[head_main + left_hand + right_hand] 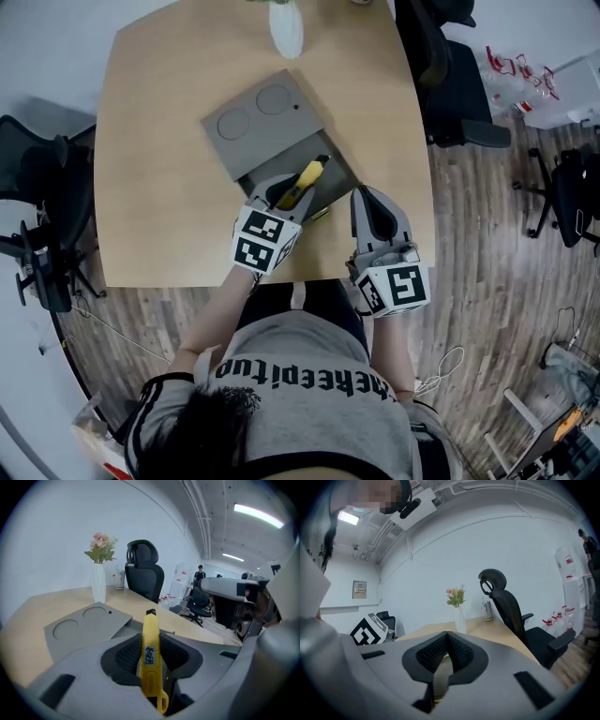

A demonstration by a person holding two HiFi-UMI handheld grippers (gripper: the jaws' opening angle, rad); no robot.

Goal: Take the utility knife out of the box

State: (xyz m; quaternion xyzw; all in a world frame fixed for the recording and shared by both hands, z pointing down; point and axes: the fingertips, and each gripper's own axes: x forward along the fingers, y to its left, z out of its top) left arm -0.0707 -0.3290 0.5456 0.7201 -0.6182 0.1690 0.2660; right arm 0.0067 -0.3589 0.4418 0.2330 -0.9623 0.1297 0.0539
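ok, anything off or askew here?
Nothing stands out. The utility knife sits straight in the left gripper jaws, the box lid is swung open, the vase stands upright, and no spill shows.

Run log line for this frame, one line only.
phase: lift-out | left gripper: shut on utility knife, over open box | right gripper: shut, empty, beside box

An office: swivel chairs (448, 66) around a desk (159, 141).
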